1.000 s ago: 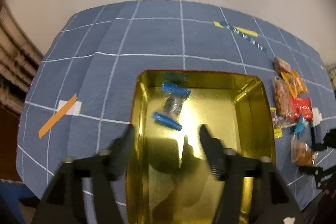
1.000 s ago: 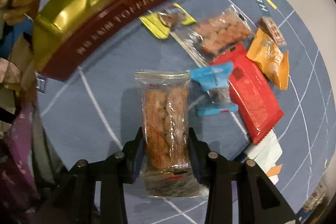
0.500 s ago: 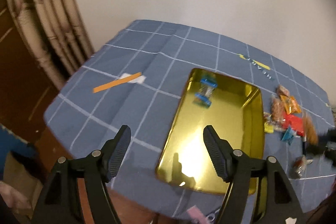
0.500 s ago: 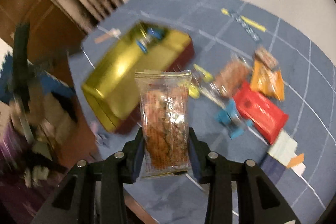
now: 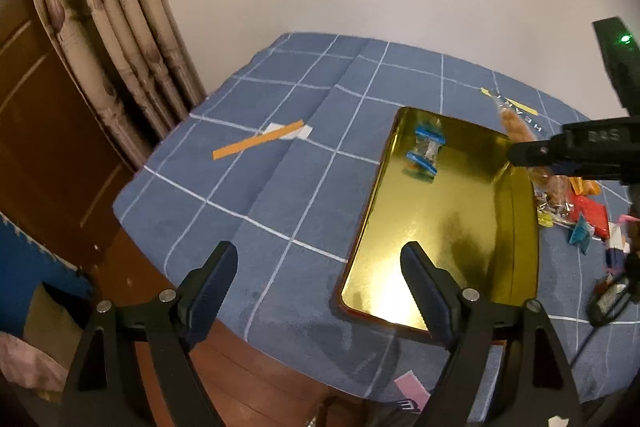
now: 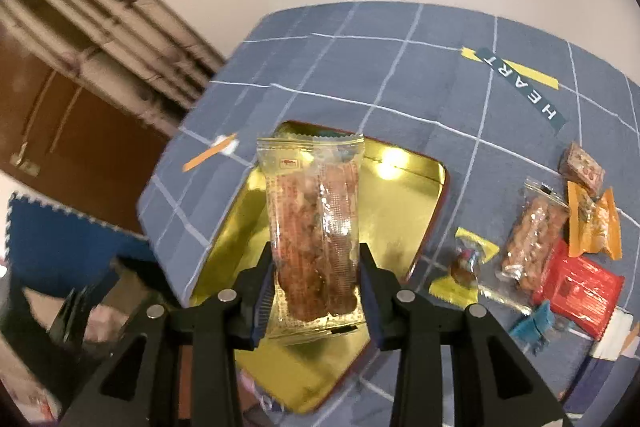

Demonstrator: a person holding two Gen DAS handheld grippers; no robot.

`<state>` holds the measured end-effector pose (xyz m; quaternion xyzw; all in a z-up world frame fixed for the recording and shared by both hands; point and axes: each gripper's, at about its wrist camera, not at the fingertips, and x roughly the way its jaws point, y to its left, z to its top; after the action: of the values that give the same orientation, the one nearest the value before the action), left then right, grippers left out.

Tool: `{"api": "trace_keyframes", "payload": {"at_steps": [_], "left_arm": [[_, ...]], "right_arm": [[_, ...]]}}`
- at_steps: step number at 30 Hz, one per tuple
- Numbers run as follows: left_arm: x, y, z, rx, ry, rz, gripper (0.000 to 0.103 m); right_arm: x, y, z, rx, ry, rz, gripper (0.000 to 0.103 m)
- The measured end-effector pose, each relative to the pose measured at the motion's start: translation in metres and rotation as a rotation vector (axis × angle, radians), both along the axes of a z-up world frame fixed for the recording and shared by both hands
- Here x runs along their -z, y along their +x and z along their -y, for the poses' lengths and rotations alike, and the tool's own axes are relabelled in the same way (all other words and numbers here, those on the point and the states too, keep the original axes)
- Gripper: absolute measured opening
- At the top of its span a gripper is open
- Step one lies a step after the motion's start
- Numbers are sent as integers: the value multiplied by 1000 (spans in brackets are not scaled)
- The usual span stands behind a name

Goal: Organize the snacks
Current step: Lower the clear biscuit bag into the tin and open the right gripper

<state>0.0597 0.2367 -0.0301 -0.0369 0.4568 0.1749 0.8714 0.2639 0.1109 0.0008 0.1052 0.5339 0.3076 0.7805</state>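
Nearest, right gripper [image 6: 316, 291]: jaws pinching a clear biscuit pack [image 6: 314, 227] at its lower half, held upright above the gold tin [image 6: 412, 227]. Left gripper [image 5: 318, 291]: jaws spread, just been opening, nothing between them, over the tin's near left corner. Inside the tin, far end: 1 blue-ended candy [image 5: 426, 155]. Right of the tin, on the blue checked surface [image 5: 256, 195]: loose snacks, incl. red packet [image 6: 576, 287], orange packet [image 6: 596, 227], 2nd biscuit pack [image 6: 528, 243].
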Motion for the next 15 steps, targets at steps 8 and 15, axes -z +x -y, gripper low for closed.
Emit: {"api": "trace_keyframes", "payload": {"at_steps": [8,15], "left_arm": [[10,3,-14,-33,-12,-35,81],[16,7,-18,-42,-18,-69,81]], "right_arm": [[34,30,-19,106,-50,-65,38],[49,40,-29,144,-81,-82,39]]}}
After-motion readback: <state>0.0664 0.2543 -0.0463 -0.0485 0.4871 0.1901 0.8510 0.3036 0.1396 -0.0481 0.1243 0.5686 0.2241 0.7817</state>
